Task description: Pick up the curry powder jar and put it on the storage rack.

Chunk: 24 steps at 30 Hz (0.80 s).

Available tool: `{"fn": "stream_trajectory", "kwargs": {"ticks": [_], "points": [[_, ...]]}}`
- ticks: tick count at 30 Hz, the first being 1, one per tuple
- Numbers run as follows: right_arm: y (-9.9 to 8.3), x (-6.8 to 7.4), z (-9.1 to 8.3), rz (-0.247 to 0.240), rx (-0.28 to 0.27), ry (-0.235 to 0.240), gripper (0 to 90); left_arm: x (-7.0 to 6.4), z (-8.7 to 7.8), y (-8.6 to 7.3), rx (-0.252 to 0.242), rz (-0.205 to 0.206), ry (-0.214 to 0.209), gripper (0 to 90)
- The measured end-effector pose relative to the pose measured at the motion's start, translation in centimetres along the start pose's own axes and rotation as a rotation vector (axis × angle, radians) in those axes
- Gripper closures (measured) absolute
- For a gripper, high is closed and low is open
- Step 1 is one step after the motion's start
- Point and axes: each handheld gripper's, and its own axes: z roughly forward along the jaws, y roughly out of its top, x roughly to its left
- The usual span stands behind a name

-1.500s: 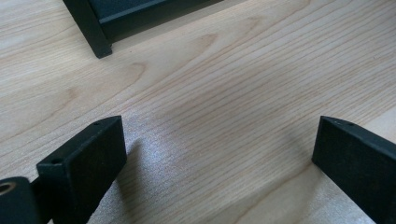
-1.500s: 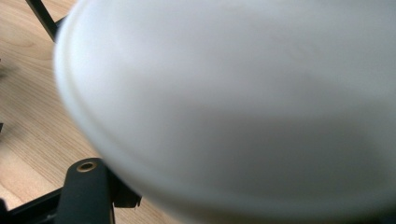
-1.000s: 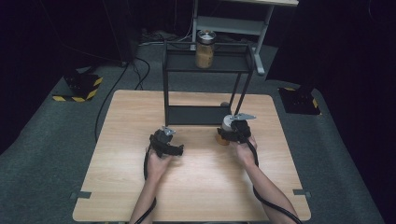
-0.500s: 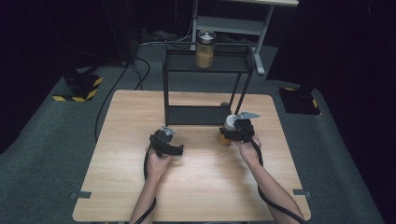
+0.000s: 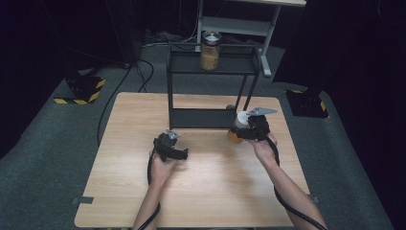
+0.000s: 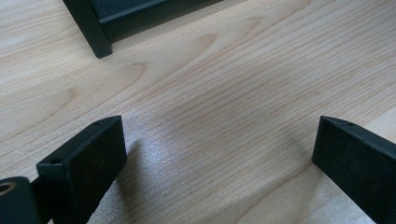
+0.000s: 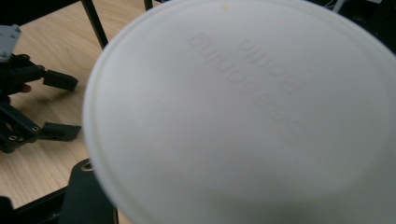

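White-lidded jar of amber contents, held at the right side of the desk

The jar (image 5: 238, 128) has a round white lid (image 7: 243, 112) over an orange-amber body and stands roughly upright in the right tongs (image 5: 245, 128), just in front of the black shelf rack's right foot. In the right gripper view the lid sits very close to the camera: smooth, with a raised rim and faint embossed lettering, upside down and too blurred to read. Whether its base touches the desk (image 5: 215, 191) cannot be told.

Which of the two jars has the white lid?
The amber jar held in the right hand-held gripper at the table; its lid is white. The other jar on the black rack's top shelf has a dark lid.
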Motion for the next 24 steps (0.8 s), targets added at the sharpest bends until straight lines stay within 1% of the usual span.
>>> {"fn": "stream_trajectory", "kwargs": {"ticks": [1,2,3,5,7,8,9,10,11,14,15,16,17,18,21,23,24], "points": [[0.0,0.0,0.0,0.0,0.0,0.0,33.8,0.0,0.0,0.0,0.0,0.0,0.0,2.8],[0.5,-0.1,-0.7,-0.008,-0.006,0.006,33.8,0.0,0.0,0.0,0.0,-0.001,0.0,2.8],[0.5,-0.1,-0.7,-0.008,-0.006,0.006,33.8,0.0,0.0,0.0,0.0,-0.001,0.0,2.8],[1.2,-0.2,-1.5,-0.017,-0.016,0.013,33.9,0.0,0.0,0.0,-0.001,-0.002,0.0,2.8],[1.4,-0.2,-1.7,-0.022,-0.02,0.013,33.9,0.0,0.0,0.0,-0.001,-0.002,0.0,2.8],[2.0,-0.2,-2.3,-0.035,-0.025,0.016,34.0,0.0,0.0,0.0,-0.002,-0.003,0.0,2.8],[2.0,-0.2,-2.3,-0.035,-0.025,0.016,34.0,0.0,0.0,0.0,-0.002,-0.003,0.0,2.8],[2.5,-0.1,-2.7,-0.048,-0.028,0.019,34.0,0.0,0.0,0.0,-0.002,-0.003,0.0,2.8],[2.5,-0.1,-2.7,-0.048,-0.028,0.019,34.0,0.0,0.0,0.0,-0.002,-0.003,0.0,2.8],[3.6,-0.1,-3.8,-0.067,-0.033,0.033,34.1,0.0,0.0,0.0,-0.002,-0.003,0.0,2.8],[3.6,-0.1,-3.8,-0.067,-0.033,0.033,34.1,0.0,0.0,0.0,-0.002,-0.003,0.0,2.8],[4.2,-0.1,-4.3,-0.077,-0.035,0.037,34.1,0.0,0.0,0.0,-0.002,-0.003,0.0,2.8],[4.2,-0.1,-4.3,-0.077,-0.035,0.037,34.1,0.0,0.0,0.0,-0.002,-0.003,0.0,2.8],[4.8,-0.2,-4.7,-0.086,-0.035,0.044,34.2,0.0,0.0,0.0,-0.001,-0.003,0.0,2.8],[5.6,-0.5,-5.3,-0.084,-0.039,0.065,34.2,0.0,0.0,0.0,-0.002,-0.003,0.0,2.8],[5.8,-0.5,-5.5,-0.083,-0.041,0.067,34.3,0.0,0.0,0.0,-0.001,-0.003,0.0,2.8],[6.3,-0.6,-5.9,-0.083,-0.047,0.076,34.3,0.0,0.0,0.0,-0.002,-0.003,0.0,2.8]]}}
